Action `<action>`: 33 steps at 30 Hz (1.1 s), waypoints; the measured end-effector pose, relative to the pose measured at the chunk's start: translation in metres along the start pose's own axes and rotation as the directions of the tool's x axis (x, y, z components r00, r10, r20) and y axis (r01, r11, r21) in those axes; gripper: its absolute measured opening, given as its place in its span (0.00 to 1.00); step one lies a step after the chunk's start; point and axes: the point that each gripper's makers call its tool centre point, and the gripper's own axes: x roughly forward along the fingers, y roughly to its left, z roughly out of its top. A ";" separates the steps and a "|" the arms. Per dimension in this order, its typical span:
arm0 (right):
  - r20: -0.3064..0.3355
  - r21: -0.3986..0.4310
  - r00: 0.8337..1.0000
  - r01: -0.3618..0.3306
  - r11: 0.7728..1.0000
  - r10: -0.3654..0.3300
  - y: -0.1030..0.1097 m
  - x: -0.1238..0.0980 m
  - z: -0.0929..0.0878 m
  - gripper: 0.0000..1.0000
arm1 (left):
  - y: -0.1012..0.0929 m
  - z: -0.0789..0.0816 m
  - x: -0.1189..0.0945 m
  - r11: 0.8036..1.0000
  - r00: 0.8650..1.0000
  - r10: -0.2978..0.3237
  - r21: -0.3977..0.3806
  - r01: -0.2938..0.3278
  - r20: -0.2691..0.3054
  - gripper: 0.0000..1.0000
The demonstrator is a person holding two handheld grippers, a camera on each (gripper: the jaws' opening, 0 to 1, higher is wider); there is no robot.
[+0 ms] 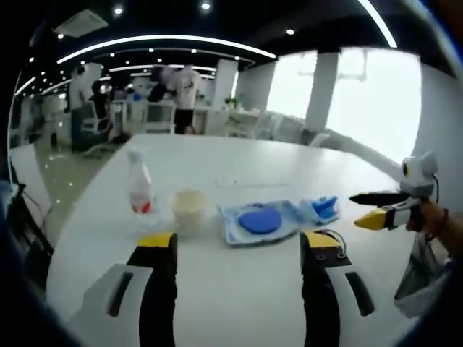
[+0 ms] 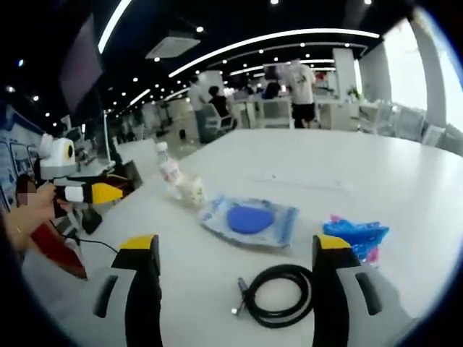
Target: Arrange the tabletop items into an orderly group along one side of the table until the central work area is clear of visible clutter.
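Both empty: left gripper (image 1: 239,249) jaws wide over the table (image 1: 239,303); right gripper (image 2: 238,254) likewise.

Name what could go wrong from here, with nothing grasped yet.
The plastic bottle stands upright, close beside the cup; a sideways push on either could topple the bottle. The coiled black cable lies loose between the right gripper's open jaws and may uncoil or drag when grasped. The plastic-wrapped blue disc lies flat, so jaws might slip on the film.
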 end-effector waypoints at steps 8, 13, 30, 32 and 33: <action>0.007 -0.060 1.000 0.016 0.998 -0.016 0.012 -0.041 -0.009 0.95 | -0.013 -0.014 -0.038 0.999 1.000 -0.005 0.049 0.005 -0.007 0.78; 0.035 -0.046 0.999 0.008 0.999 -0.007 0.019 -0.063 -0.011 0.99 | -0.016 -0.016 -0.059 0.990 0.999 0.001 0.142 -0.008 0.052 0.85; 0.056 -0.017 0.996 0.067 0.998 -0.066 0.017 -0.111 -0.035 0.99 | -0.019 -0.029 -0.115 0.987 0.995 0.024 0.157 -0.038 0.093 0.94; 0.073 -0.010 0.995 0.071 0.997 -0.070 0.019 -0.117 -0.036 0.99 | -0.020 -0.031 -0.116 0.987 0.995 0.025 0.155 -0.040 0.100 0.95; 0.083 -0.008 0.994 0.070 0.998 -0.069 0.020 -0.118 -0.035 0.99 | -0.022 -0.030 -0.117 0.986 0.993 0.018 0.163 -0.037 0.116 0.96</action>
